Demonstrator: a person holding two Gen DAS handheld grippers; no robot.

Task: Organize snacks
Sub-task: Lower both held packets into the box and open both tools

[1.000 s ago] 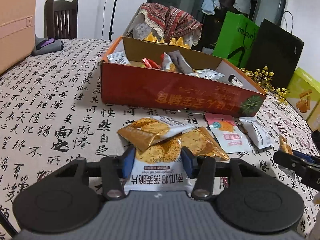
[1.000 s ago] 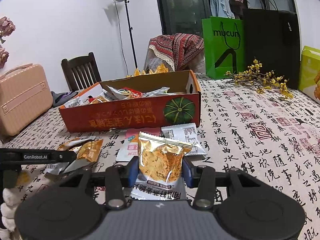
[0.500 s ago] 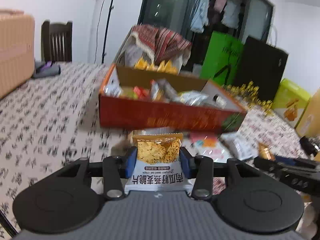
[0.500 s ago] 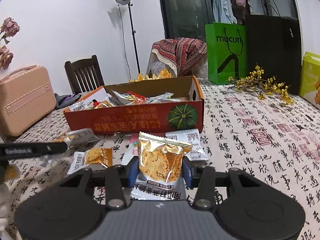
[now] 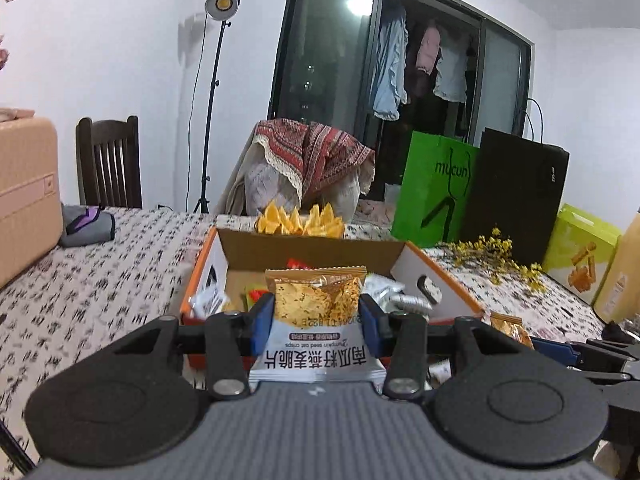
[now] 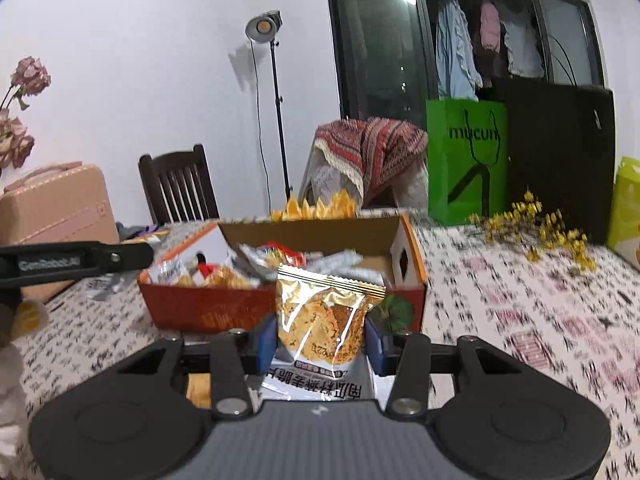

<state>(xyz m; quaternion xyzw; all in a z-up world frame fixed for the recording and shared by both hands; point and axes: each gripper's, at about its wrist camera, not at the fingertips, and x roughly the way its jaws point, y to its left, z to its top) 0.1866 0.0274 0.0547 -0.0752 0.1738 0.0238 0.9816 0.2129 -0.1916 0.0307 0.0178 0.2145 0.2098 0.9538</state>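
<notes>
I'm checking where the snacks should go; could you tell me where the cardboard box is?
In both wrist views the cardboard box sits open mid-table, straight ahead, in front of the blanket-draped chair.

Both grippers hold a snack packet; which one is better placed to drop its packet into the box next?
Probably left. The left gripper holds its packet right at the box opening. The right gripper and its packet face the box's red front wall, short of the rim.
</notes>
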